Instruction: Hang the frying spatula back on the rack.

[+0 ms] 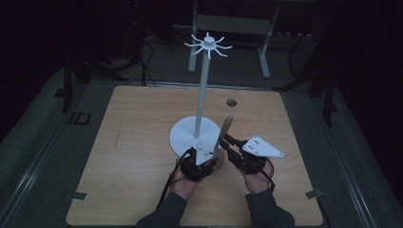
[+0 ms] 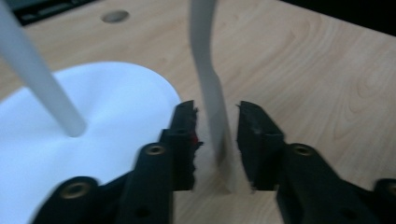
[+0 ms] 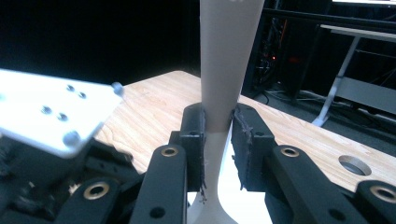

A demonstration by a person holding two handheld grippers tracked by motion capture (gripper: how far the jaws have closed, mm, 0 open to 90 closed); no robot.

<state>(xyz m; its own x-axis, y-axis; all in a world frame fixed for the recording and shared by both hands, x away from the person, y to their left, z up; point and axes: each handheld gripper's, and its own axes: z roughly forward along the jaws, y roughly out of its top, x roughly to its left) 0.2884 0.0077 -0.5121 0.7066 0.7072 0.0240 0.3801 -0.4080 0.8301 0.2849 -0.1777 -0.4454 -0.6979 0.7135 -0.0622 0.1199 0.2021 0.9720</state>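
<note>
Right gripper clamps a wooden spatula; left gripper brackets its handle, narrow gaps showing, above the desk.

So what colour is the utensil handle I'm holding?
The handle is pale beige, clearest in the right gripper view.

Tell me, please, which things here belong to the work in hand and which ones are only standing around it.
Belonging to the work:
- wooden utensil, handle up
- right gripper, clamped on its handle
- left gripper, jaws either side of the utensil
- white hook stand

Only standing around:
- wooden table
- its round cable hole
- metal frame legs behind
</note>
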